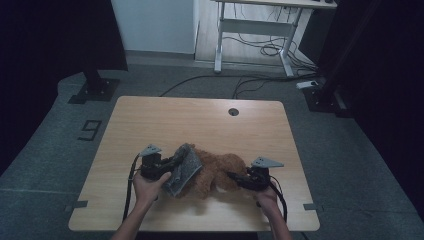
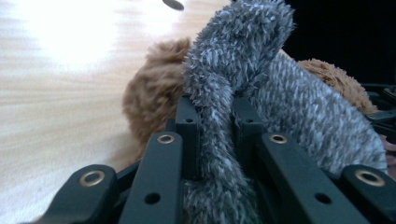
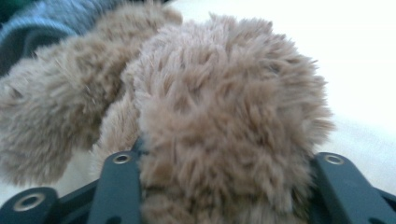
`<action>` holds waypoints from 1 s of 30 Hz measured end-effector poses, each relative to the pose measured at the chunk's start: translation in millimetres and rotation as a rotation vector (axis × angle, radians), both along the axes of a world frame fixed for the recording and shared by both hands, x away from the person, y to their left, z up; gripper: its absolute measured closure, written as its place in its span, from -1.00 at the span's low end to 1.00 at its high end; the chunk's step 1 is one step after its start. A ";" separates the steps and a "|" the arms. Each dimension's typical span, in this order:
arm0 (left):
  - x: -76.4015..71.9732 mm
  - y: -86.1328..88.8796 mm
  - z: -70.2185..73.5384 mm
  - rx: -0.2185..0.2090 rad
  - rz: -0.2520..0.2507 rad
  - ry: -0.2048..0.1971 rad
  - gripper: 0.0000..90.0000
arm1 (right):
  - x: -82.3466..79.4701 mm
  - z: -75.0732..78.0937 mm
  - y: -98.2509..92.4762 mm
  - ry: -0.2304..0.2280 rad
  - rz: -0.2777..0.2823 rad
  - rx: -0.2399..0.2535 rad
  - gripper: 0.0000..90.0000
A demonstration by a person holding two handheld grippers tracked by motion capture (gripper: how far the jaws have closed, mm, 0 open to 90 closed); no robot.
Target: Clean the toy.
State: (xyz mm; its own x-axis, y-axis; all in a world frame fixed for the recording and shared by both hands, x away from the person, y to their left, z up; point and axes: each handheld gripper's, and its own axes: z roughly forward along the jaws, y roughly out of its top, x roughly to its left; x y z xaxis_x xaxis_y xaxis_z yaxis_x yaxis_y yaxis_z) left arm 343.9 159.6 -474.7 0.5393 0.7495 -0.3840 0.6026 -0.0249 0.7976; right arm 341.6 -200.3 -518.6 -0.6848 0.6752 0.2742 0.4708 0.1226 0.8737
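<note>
This looks like a lab or recording studio rather than a home. A bare wooden counter (image 1: 150, 120) stands in the middle of the frame on grey carpet (image 1: 350, 165), flanked by black curtains (image 1: 50, 35) and floor stands (image 1: 92, 90) at the upper left and right. At the top, loose cables (image 1: 260, 47) run under a white height-adjustable desk (image 1: 260, 25), and a taped "9" (image 1: 90, 129) marks the floor at left.

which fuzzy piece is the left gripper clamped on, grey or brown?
The grey fuzzy piece: a fold of it is pinched between the left gripper's jaws. The brown fuzzy piece lies between the right gripper's jaws instead.
</note>
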 end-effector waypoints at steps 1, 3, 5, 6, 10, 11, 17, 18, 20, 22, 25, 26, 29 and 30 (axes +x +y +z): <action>1.8 -1.0 1.0 -0.006 0.002 -0.007 0.70 | 0.5 2.6 1.6 -0.028 -0.015 0.007 0.12; 5.8 -3.4 3.8 -0.016 0.010 -0.023 0.70 | 2.2 8.2 5.4 -0.089 -0.055 0.011 0.15; 10.9 -7.2 6.8 -0.019 0.023 -0.039 0.71 | 4.9 12.4 10.5 -0.157 -0.111 0.005 0.16; 13.9 -8.5 8.1 -0.019 0.027 -0.042 0.71 | 6.7 13.7 12.6 -0.187 -0.129 -0.006 0.16; 23.1 -14.0 10.7 -0.025 0.032 -0.045 0.71 | 13.9 15.5 11.6 -0.274 -0.153 -0.028 0.16; 23.8 -15.5 10.4 -0.021 0.027 -0.043 0.70 | 15.7 14.3 9.1 -0.279 -0.146 -0.034 0.15; 18.7 -24.7 20.6 -0.015 -0.012 -0.055 0.70 | 12.7 -4.7 -4.9 -0.246 -0.095 -0.036 0.10; 18.0 -29.2 24.9 -0.009 -0.025 -0.065 0.70 | 11.2 -6.5 -5.9 -0.246 -0.092 -0.038 0.10; 17.0 -43.1 34.4 0.006 -0.055 -0.083 0.70 | 6.8 -9.9 -6.8 -0.258 -0.085 -0.045 0.09; 17.0 -62.7 43.1 0.018 -0.089 -0.102 0.70 | 2.6 -12.3 -6.3 -0.268 -0.067 -0.043 0.09; 18.8 -97.8 51.3 0.044 -0.149 -0.114 0.70 | -2.7 -13.6 -4.1 -0.279 -0.050 -0.051 0.08; 19.7 -113.5 51.9 0.063 -0.170 -0.115 0.70 | -4.0 -13.9 -4.2 -0.278 -0.043 -0.054 0.07; 23.0 -144.1 45.1 0.114 -0.202 -0.094 0.70 | -5.6 -13.6 -6.3 -0.281 -0.026 -0.066 0.05; 24.0 -152.5 40.1 0.144 -0.201 -0.088 0.70 | -6.3 -13.6 -7.4 -0.280 -0.019 -0.068 0.03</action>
